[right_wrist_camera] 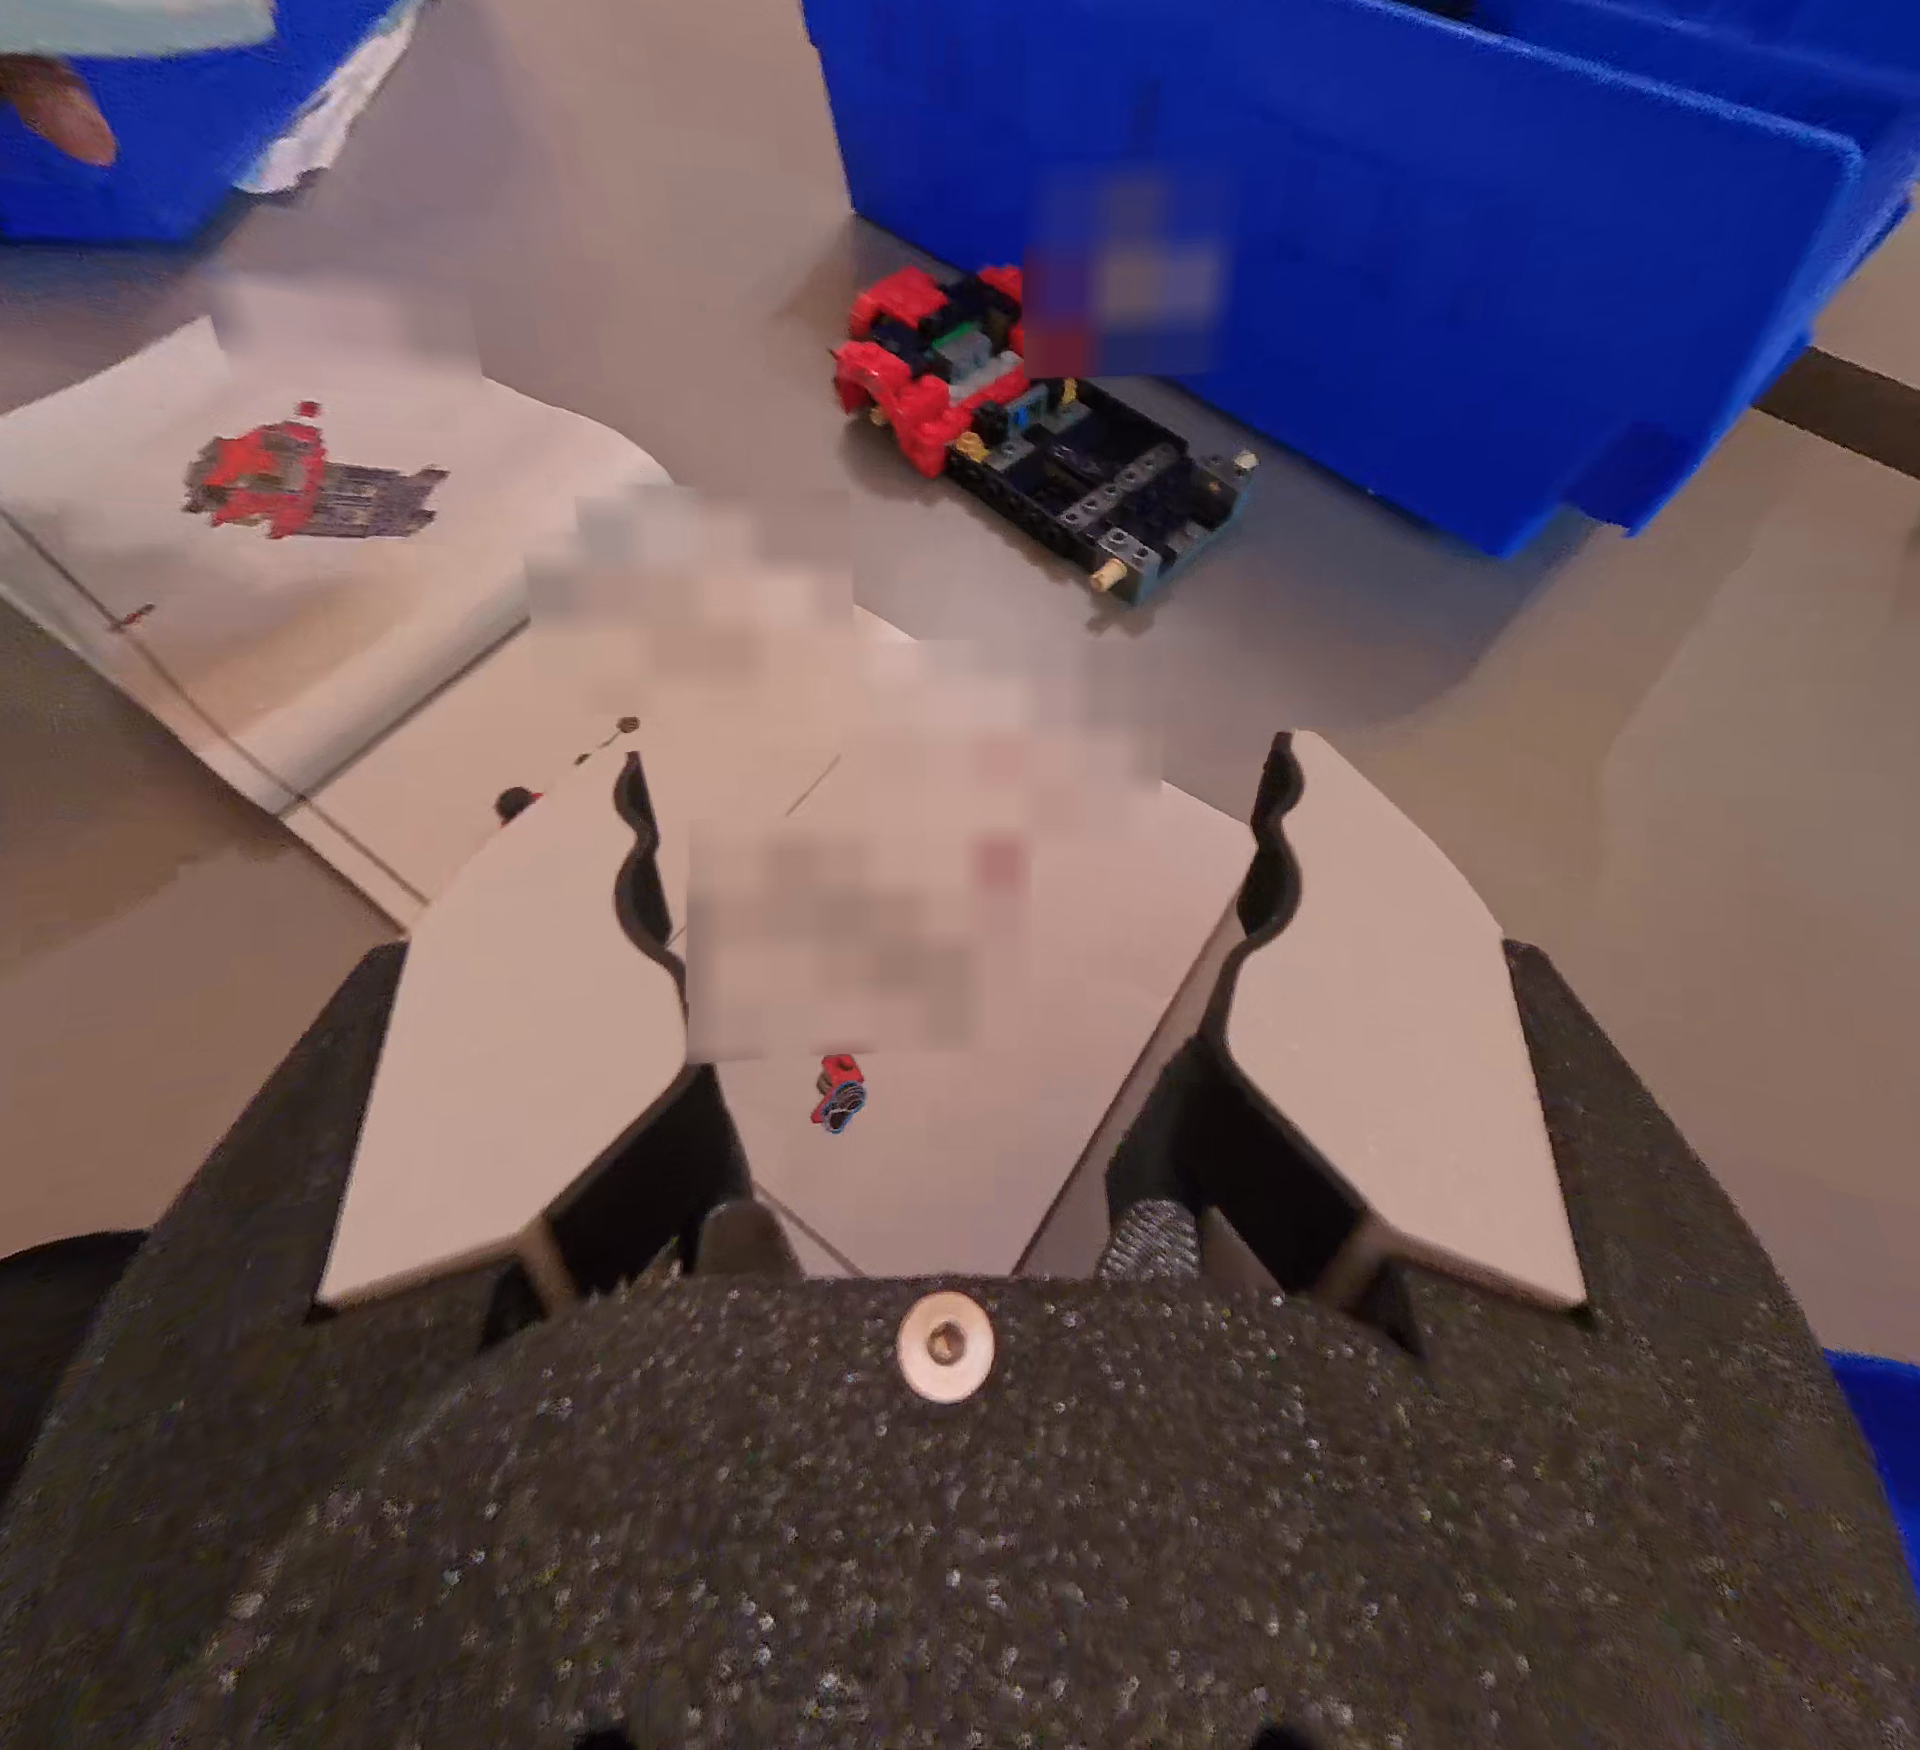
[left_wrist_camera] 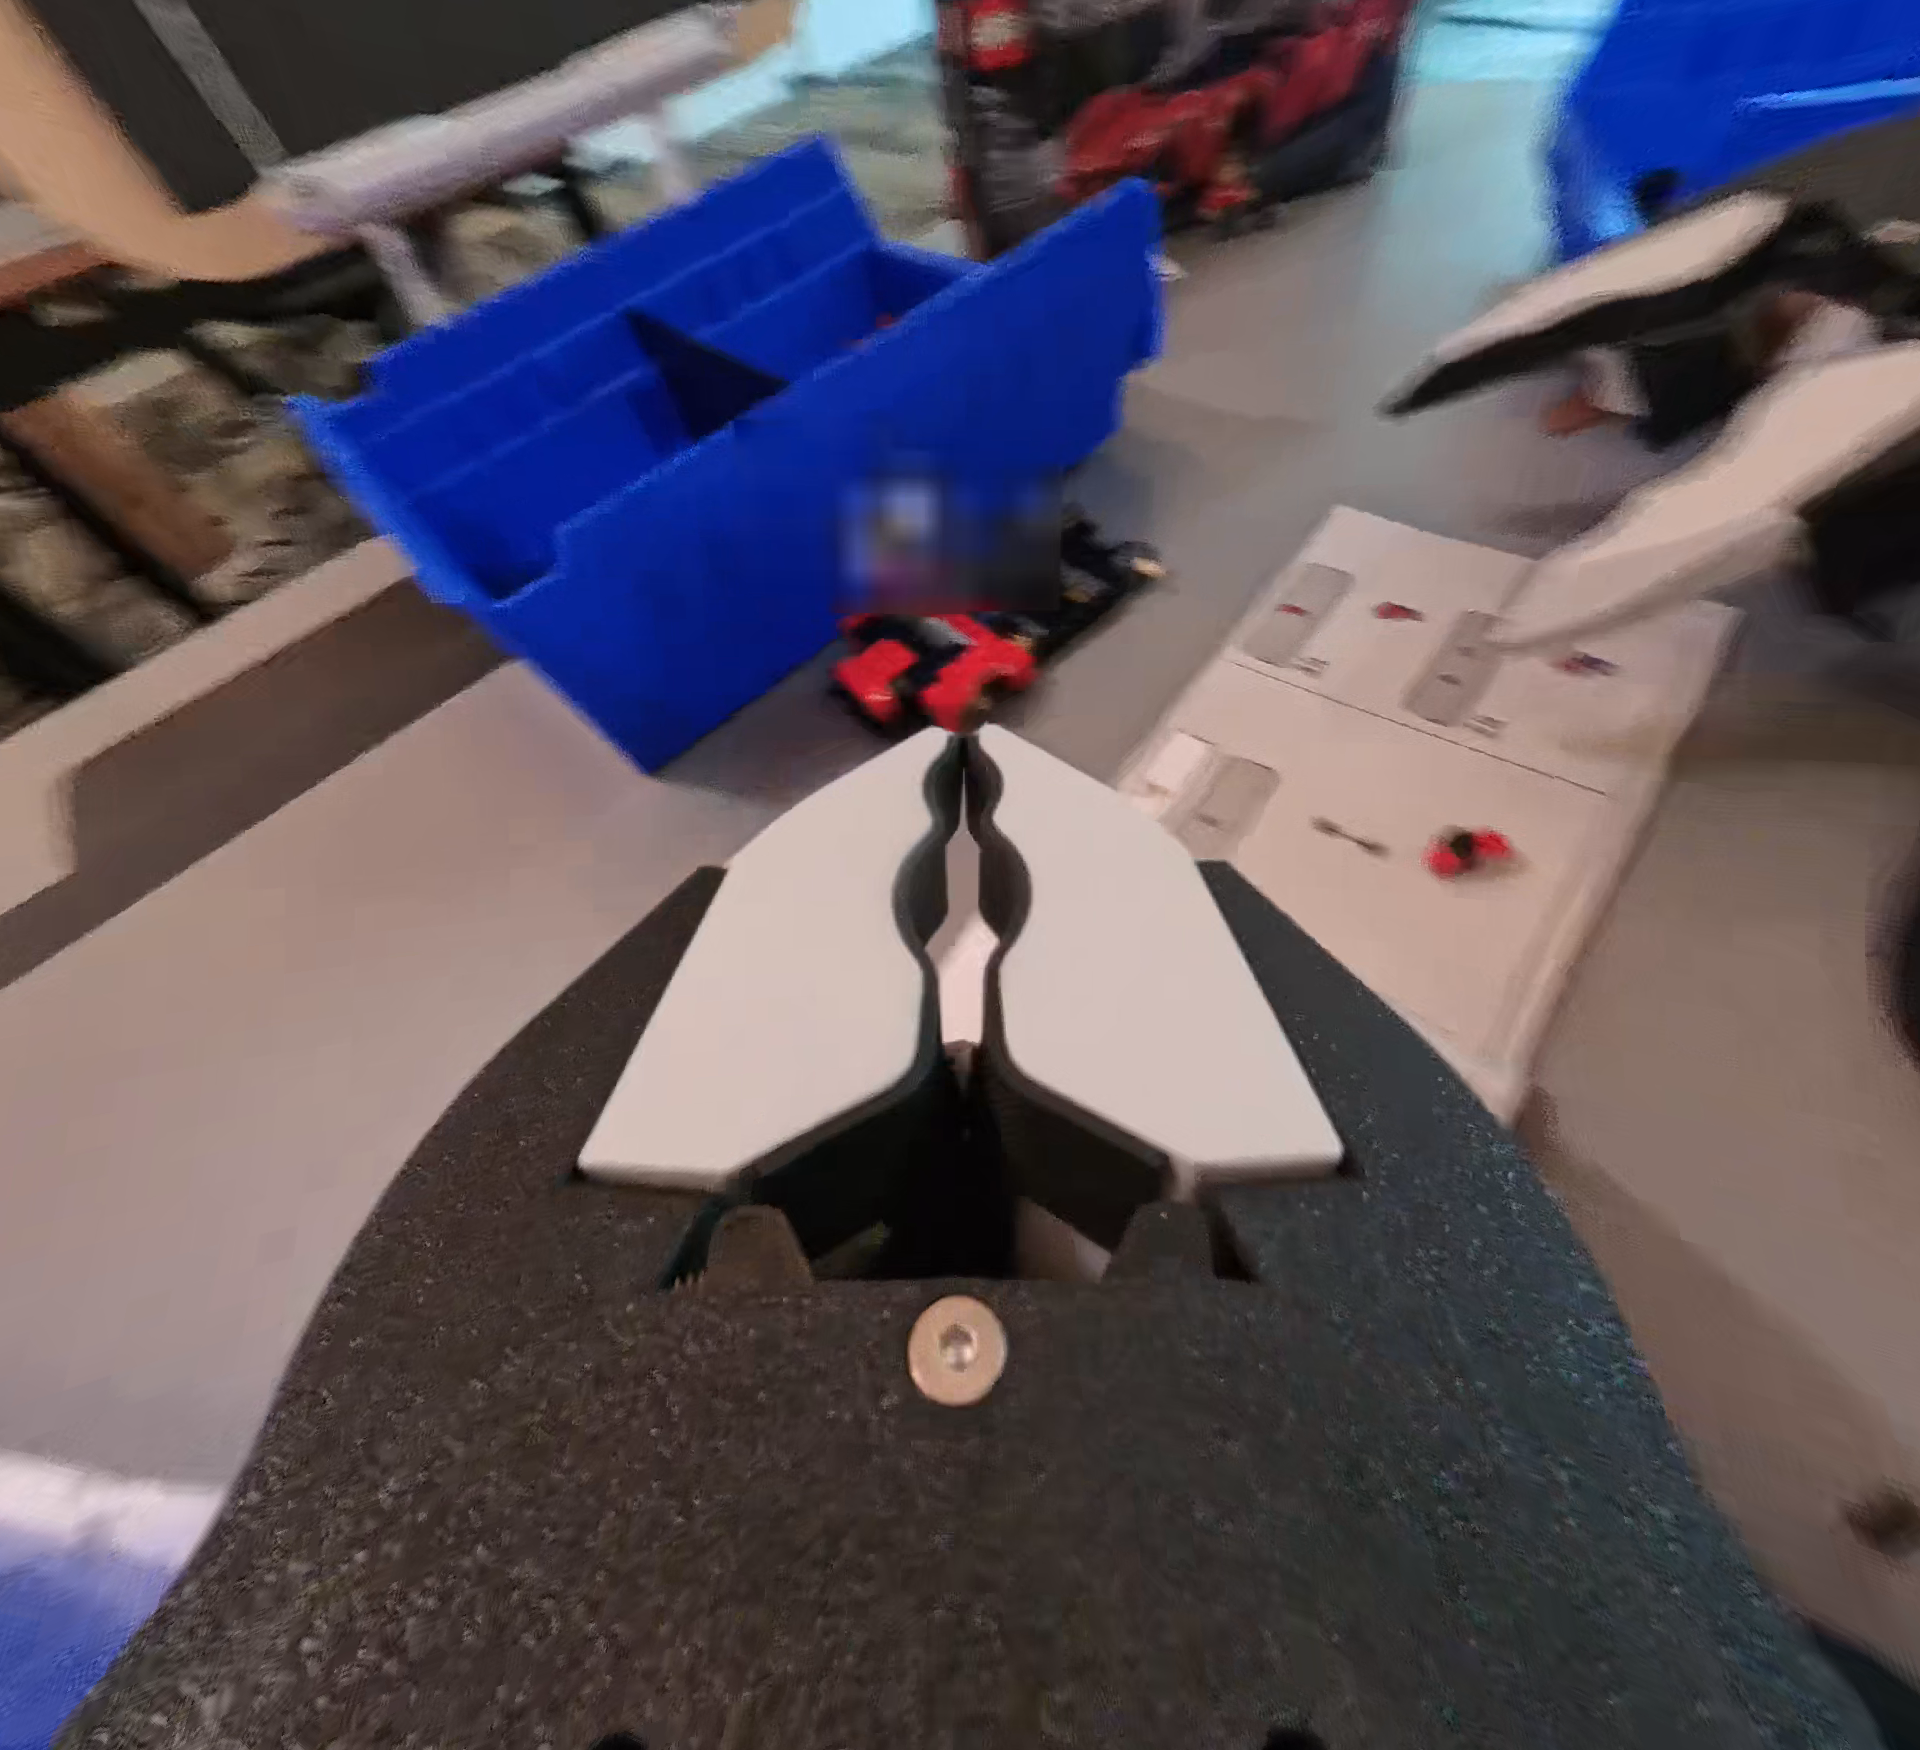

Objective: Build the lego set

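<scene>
The left gripper points level at the half-built red-and-black lego car, fingers pressed together, holding nothing visible. The right gripper hovers spread over the instruction booklet. The car rests on the grey table beside a blue bin.

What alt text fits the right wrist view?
The open right gripper hovers over an instruction booklet, a small red piece lying between its fingers. Beyond, a half-built red-and-black Lego car sits beside a blue bin.
</scene>
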The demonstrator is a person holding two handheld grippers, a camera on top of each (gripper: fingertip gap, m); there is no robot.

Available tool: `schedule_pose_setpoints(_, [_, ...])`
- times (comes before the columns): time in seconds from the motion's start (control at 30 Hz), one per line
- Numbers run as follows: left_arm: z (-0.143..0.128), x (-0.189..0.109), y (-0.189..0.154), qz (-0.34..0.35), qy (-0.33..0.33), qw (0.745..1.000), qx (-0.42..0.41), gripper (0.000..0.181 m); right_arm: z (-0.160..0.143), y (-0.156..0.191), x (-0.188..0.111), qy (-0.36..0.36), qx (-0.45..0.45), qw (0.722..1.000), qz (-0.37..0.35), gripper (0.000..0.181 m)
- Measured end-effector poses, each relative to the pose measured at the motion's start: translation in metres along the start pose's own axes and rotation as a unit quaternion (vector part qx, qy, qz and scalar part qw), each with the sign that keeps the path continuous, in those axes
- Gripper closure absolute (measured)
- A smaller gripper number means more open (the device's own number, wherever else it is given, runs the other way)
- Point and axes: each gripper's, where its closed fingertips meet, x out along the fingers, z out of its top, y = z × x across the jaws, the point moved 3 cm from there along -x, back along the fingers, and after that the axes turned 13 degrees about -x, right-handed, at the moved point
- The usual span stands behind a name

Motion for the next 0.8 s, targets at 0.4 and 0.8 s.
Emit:
schedule_pose_setpoints(0.4, [-0.070,0.002,-0.079,-0.240,0.185,0.950,0.080,0.160,-0.002,0.073,0.007,0.008,-0.072,0.969,0.236,0.142])
schedule_pose_setpoints(0.8, [-0.078,0.014,-0.093,-0.288,0.189,0.937,0.066,0.152,-0.008,0.088,0.019,0.053,-0.130,0.959,0.247,0.173])
